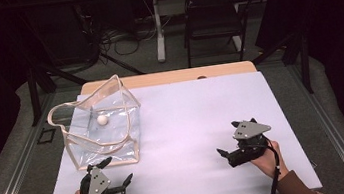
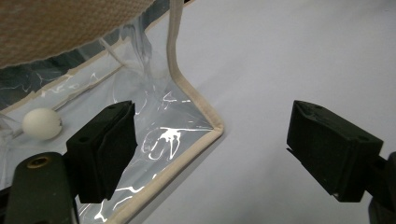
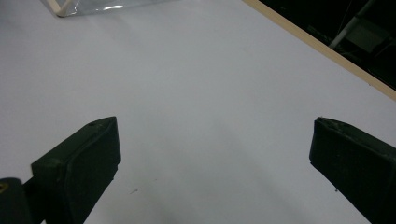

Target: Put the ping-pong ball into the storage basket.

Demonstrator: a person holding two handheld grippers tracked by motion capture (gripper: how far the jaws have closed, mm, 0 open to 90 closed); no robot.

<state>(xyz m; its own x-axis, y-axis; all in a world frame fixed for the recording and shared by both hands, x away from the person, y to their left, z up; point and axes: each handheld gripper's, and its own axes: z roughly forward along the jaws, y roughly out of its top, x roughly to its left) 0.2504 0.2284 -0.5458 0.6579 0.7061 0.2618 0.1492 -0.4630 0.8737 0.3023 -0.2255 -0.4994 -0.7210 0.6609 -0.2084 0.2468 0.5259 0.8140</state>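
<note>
Grippers near us: our left gripper [image 1: 117, 171] gapes wide at the near corner of the clear bag [image 1: 101, 129]; our right gripper [image 1: 238, 135] rests wide on the table [image 1: 198, 118]. Farther in, a white ball [image 1: 102, 119] lies inside the bag.

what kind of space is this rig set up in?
Likely a lab or studio recording bay, not a home: a table under a plain white sheet, dark surroundings, loose cables on the floor behind, plus a folding chair. The left gripper sits by a clear bag.
</note>
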